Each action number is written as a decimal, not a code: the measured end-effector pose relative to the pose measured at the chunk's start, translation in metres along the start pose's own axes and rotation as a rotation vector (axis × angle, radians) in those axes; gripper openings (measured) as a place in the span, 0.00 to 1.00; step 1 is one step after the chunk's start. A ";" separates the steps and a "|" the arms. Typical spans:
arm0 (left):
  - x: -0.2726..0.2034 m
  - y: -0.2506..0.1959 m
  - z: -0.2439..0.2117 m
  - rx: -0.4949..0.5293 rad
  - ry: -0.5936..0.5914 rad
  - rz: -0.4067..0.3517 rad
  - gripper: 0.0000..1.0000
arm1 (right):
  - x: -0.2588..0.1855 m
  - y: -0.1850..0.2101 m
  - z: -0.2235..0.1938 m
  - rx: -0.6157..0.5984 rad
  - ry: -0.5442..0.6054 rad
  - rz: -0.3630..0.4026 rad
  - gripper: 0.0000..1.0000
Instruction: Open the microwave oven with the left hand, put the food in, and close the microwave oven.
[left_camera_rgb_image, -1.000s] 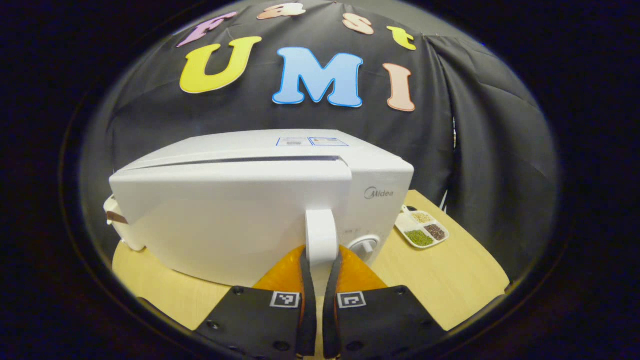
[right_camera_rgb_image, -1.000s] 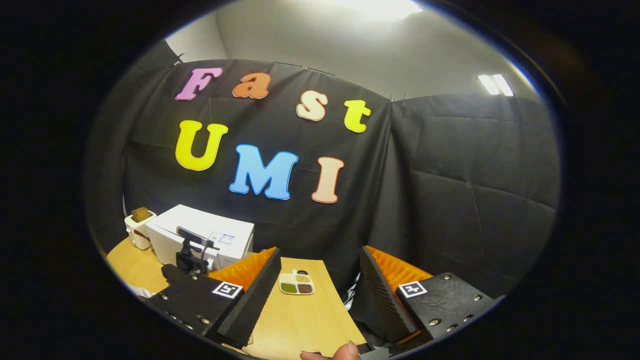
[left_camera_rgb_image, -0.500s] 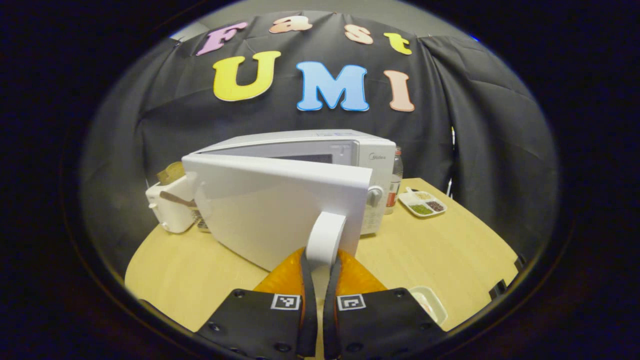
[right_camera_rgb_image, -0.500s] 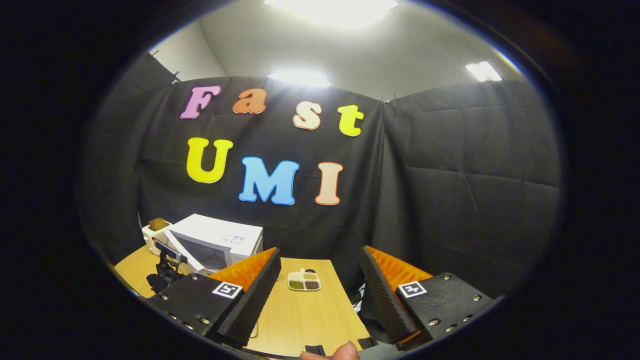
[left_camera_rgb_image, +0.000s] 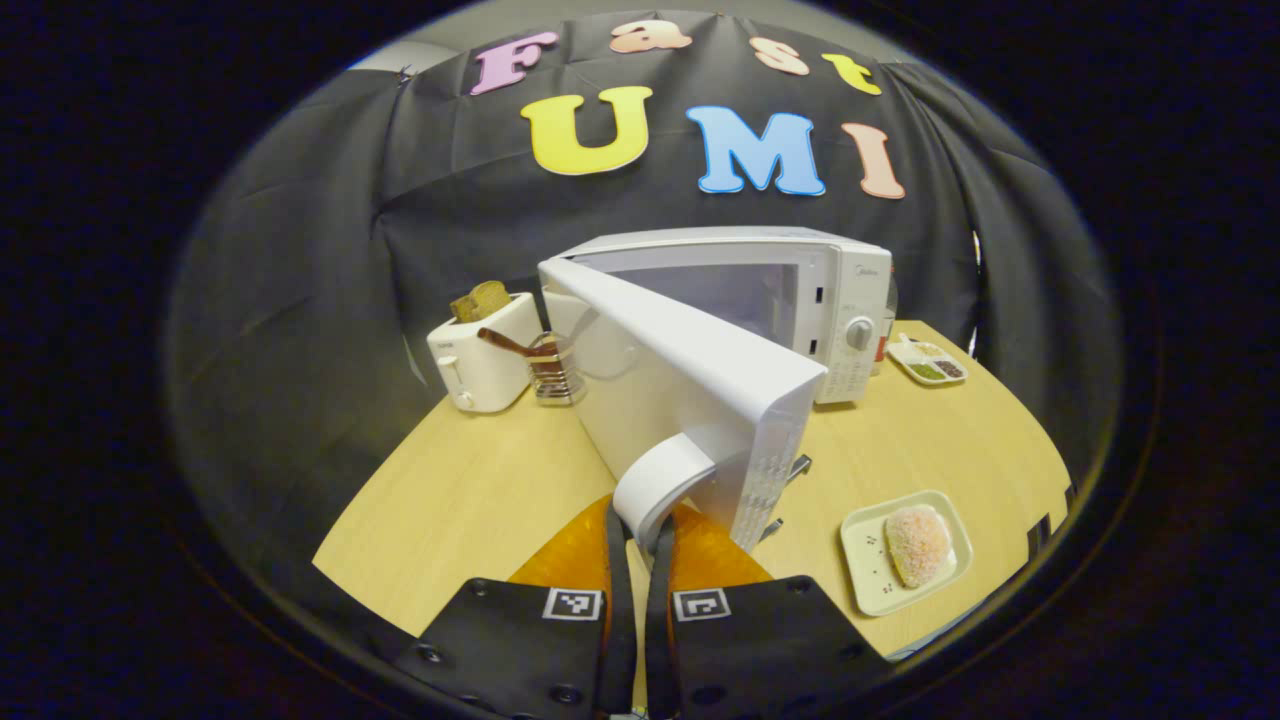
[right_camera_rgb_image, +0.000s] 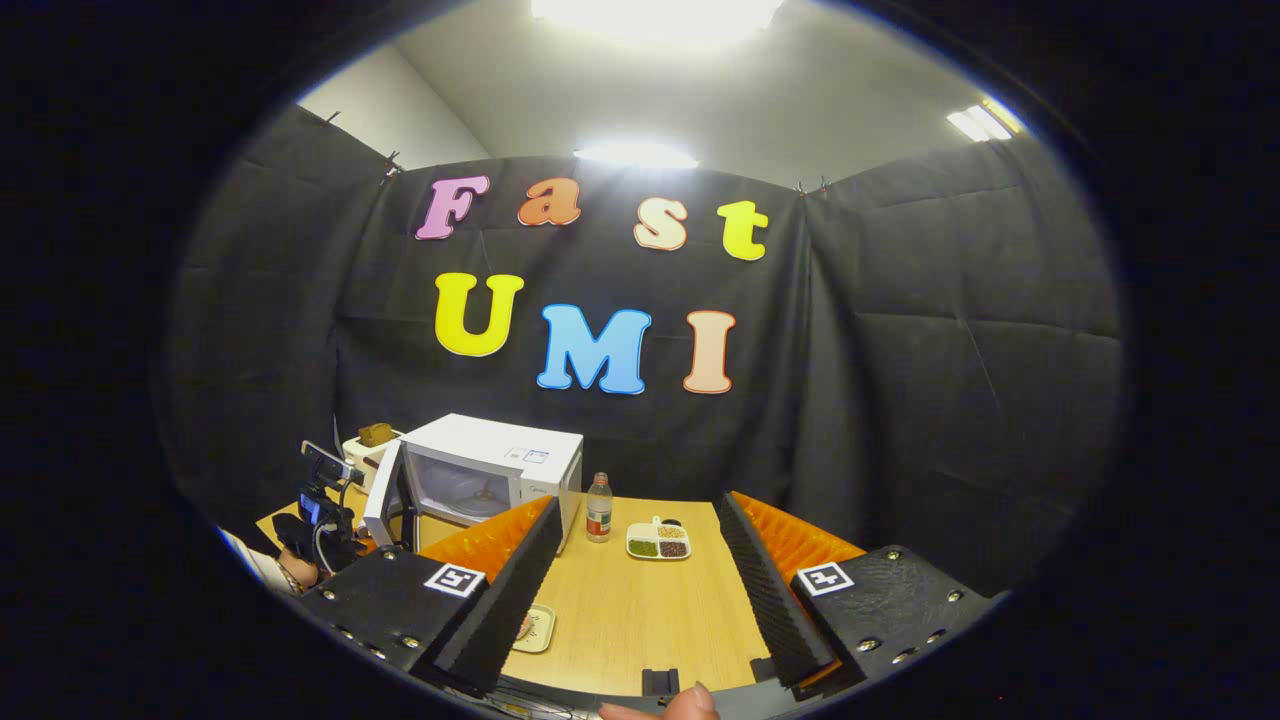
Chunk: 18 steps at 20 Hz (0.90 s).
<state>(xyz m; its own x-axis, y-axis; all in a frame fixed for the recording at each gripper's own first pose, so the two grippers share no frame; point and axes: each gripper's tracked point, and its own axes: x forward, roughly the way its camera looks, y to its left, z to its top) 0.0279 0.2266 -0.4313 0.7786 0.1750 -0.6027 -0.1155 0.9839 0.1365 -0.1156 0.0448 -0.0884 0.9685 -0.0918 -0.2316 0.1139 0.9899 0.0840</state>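
The white microwave (left_camera_rgb_image: 760, 300) stands at the back of the wooden table (left_camera_rgb_image: 470, 500). Its door (left_camera_rgb_image: 690, 400) hangs wide open, swung toward me. My left gripper (left_camera_rgb_image: 640, 525) is shut on the door's white handle (left_camera_rgb_image: 660, 480). The food, a pale round bun (left_camera_rgb_image: 918, 542), lies on a small cream plate (left_camera_rgb_image: 872, 585) at the front right of the table. In the right gripper view my right gripper (right_camera_rgb_image: 640, 600) is held open and high above the near table edge, nothing between its fingers. There the microwave (right_camera_rgb_image: 500, 470), its open door (right_camera_rgb_image: 385, 495), the left gripper (right_camera_rgb_image: 320, 500) and part of the plate (right_camera_rgb_image: 538, 630) appear.
A white toaster (left_camera_rgb_image: 480, 350) with bread and a glass holder (left_camera_rgb_image: 548, 368) stand left of the microwave. A divided dish of grains (left_camera_rgb_image: 928, 362) (right_camera_rgb_image: 658, 540) and a bottle (right_camera_rgb_image: 599, 507) sit to its right. A fingertip (right_camera_rgb_image: 665, 705) shows at the bottom edge.
The left gripper has pulled the microwave door from barely ajar to wide open, moving back and left. The right gripper has tilted down a little, still open.
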 end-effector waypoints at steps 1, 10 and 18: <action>0.000 0.010 -0.004 -0.003 0.006 0.000 0.11 | 0.002 0.004 -0.005 0.003 0.014 0.002 0.97; -0.006 0.071 -0.015 0.019 -0.053 -0.124 0.12 | 0.054 0.069 -0.067 0.123 0.209 0.035 0.98; -0.002 0.122 -0.025 -0.045 -0.044 -0.251 0.28 | 0.072 0.125 -0.110 0.128 0.347 0.013 0.98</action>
<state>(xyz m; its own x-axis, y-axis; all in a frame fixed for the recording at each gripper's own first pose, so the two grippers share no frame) -0.0034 0.3470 -0.4333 0.8121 -0.0753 -0.5786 0.0579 0.9971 -0.0485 -0.0563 0.1735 -0.2008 0.8399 -0.0154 -0.5426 0.1497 0.9674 0.2043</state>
